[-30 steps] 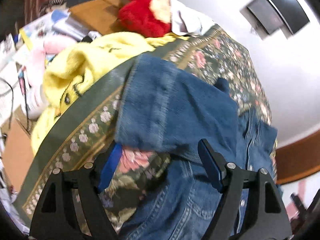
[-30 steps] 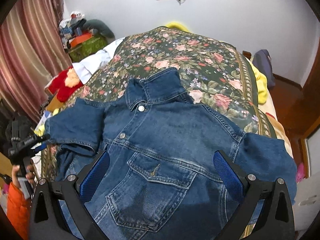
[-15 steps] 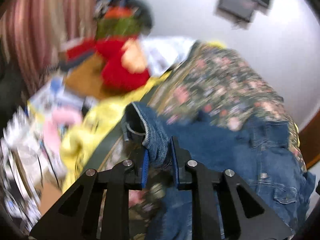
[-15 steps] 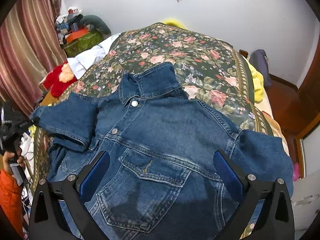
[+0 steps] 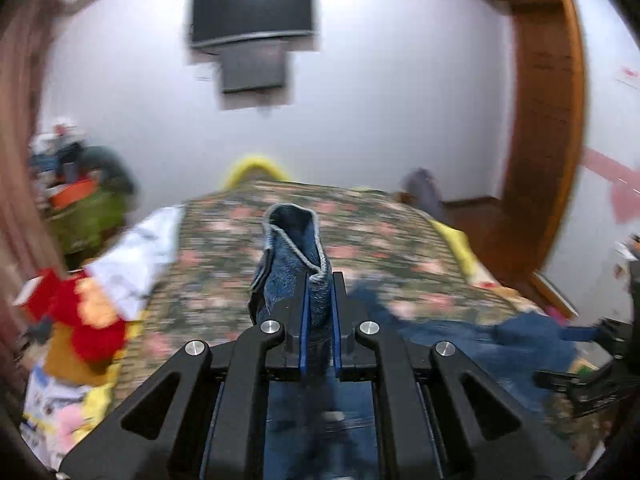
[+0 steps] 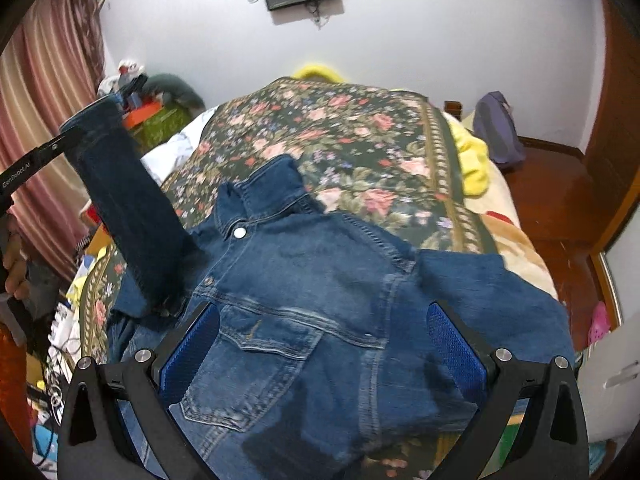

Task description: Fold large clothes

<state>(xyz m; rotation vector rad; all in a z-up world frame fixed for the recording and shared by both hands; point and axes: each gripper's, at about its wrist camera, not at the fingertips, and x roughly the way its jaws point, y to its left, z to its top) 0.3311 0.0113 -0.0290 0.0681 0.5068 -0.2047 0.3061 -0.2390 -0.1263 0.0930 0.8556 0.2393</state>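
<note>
A blue denim jacket [image 6: 320,280] lies front up on the floral bedspread [image 6: 340,128], collar toward the far wall. My left gripper [image 5: 319,280] has its jaws closing tight on the cuff of the jacket's left sleeve [image 5: 292,248], and the blue pads press the denim between them. In the right wrist view that sleeve [image 6: 132,208] rises steeply from the shoulder to the left gripper [image 6: 116,100] at the upper left. My right gripper [image 6: 320,320] hangs open just above the chest pocket, with nothing gripped between its fingers.
A red plush toy [image 5: 88,320] and loose clutter lie beside the bed's left side. A yellow blanket [image 6: 472,160] and a purple bag [image 6: 498,128] are at the right edge, with a wooden door frame [image 5: 548,120] beyond. A screen [image 5: 252,12] hangs on the far wall.
The left gripper went from open around the folded sleeve to shut on its cuff, rolled upright and lifted the sleeve high. The right gripper drifted a little closer over the jacket.
</note>
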